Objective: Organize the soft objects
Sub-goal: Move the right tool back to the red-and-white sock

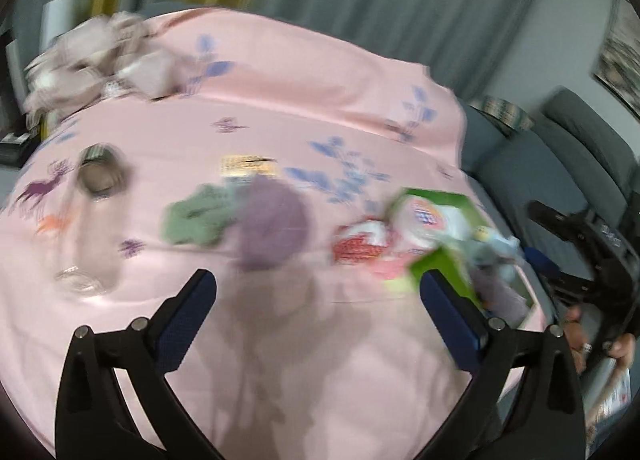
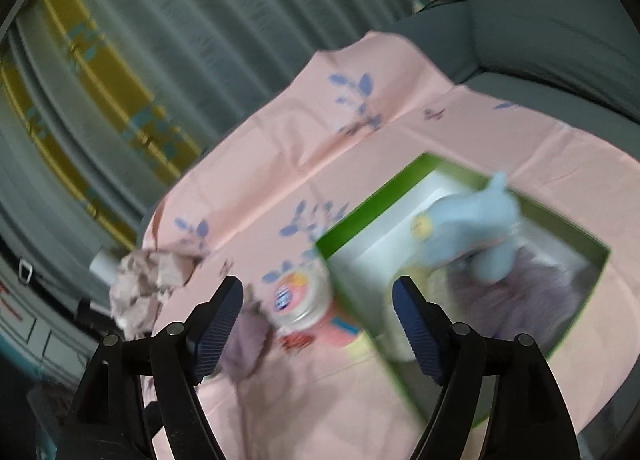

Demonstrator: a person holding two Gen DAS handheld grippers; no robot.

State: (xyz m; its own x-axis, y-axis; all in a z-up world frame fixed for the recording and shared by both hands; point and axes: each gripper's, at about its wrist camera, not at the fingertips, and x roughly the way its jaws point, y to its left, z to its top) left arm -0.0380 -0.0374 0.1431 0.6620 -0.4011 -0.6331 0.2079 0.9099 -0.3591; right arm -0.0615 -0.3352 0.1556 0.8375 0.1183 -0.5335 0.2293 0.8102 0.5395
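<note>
A blue toy is found lodged in the green box at right, a purple cloth and green cloth are left outside, and both grippers are held wide, empty.

Motion-blurred purple cloth, jar label unreadable — green box corner behind right claw
</note>
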